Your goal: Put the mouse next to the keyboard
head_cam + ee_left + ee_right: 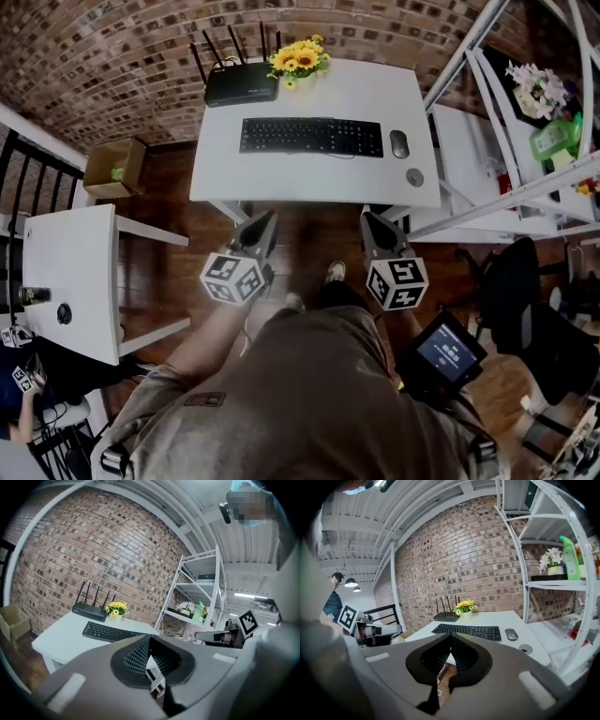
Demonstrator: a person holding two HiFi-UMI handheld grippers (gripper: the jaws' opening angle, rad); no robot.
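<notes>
White desk (pixel 309 173) against a brick wall (pixel 112 56), with furniture on both sides

A black router (pixel 241 84) with upright antennas and a pot of yellow flowers (pixel 300 58) stand side by side at the desk's back edge; a small round disc (pixel 414 177) lies near its front right corner. On the wooden floor (pixel 169 202) to the left sit an open cardboard box (pixel 114 169) and a white side table (pixel 70 272). To the right, a white metal shelf rack (pixel 525 192) holds pale flowers (pixel 539 89) and a green bottle (pixel 553 139), with a black chair (pixel 516 281) near it.
</notes>
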